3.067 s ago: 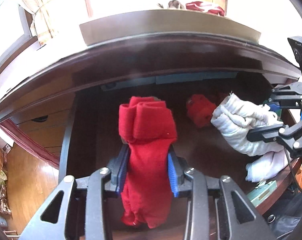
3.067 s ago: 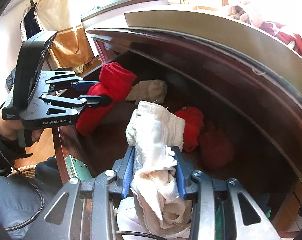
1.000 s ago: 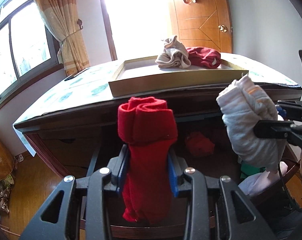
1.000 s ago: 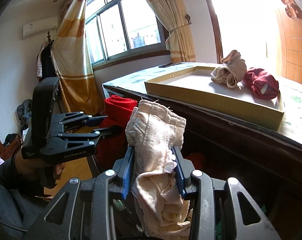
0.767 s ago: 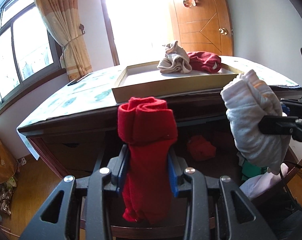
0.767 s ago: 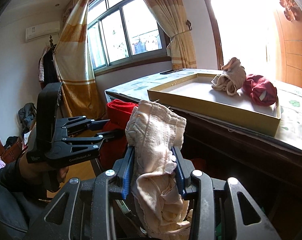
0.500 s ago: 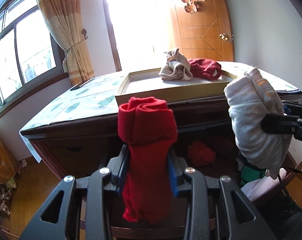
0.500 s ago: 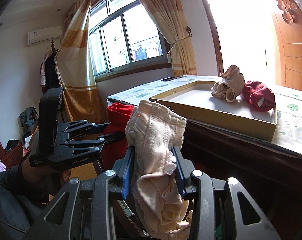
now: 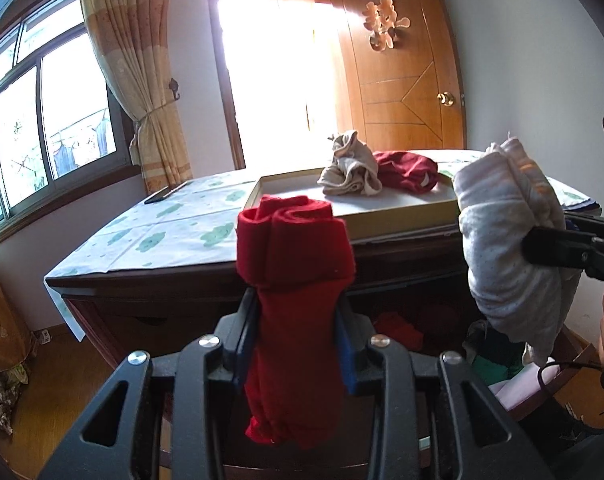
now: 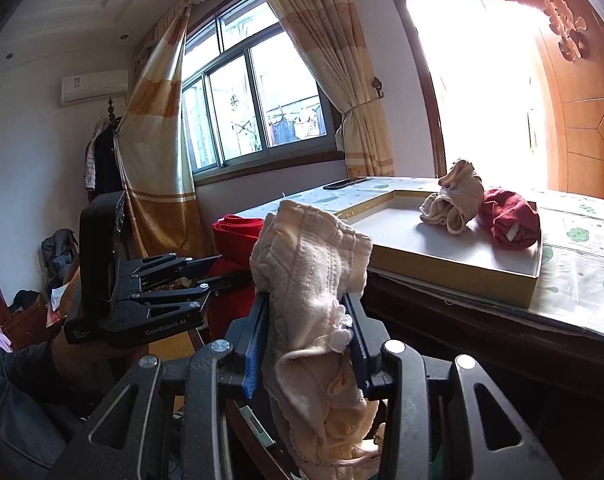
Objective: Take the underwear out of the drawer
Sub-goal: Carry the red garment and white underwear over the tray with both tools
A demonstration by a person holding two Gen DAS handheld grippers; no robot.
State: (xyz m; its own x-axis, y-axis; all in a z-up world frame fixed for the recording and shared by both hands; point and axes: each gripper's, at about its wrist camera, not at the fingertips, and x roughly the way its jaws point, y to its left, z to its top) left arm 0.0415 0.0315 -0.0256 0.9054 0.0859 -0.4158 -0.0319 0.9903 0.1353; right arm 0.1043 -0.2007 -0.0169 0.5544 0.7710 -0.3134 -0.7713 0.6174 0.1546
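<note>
My left gripper (image 9: pixel 296 320) is shut on a rolled red underwear (image 9: pixel 294 280), held upright in front of the dark wooden desk (image 9: pixel 182 280). My right gripper (image 10: pixel 307 328) is shut on a cream-white underwear (image 10: pixel 309 280); the same bundle (image 9: pixel 509 248) hangs at the right of the left wrist view. Below both lies the open drawer (image 9: pixel 421 320) with red cloth (image 9: pixel 397 330) still in it. On the desk top a shallow gold tray (image 10: pixel 453 260) holds a beige garment (image 10: pixel 453 200) and a dark red garment (image 10: pixel 509 216).
A cloth with green patterns (image 9: pixel 162 232) covers the desk top. Windows with tan curtains (image 10: pixel 313 64) are at the left, a wooden door (image 9: pixel 405 80) stands behind the desk. A person's hand (image 10: pixel 74 352) holds the left gripper. Wooden floor (image 9: pixel 42 392) lies at lower left.
Both grippers have risen with their garments, from inside the drawer to above the desk's edge. The view now looks more level, across the desk top and tray. Both grips are unchanged.
</note>
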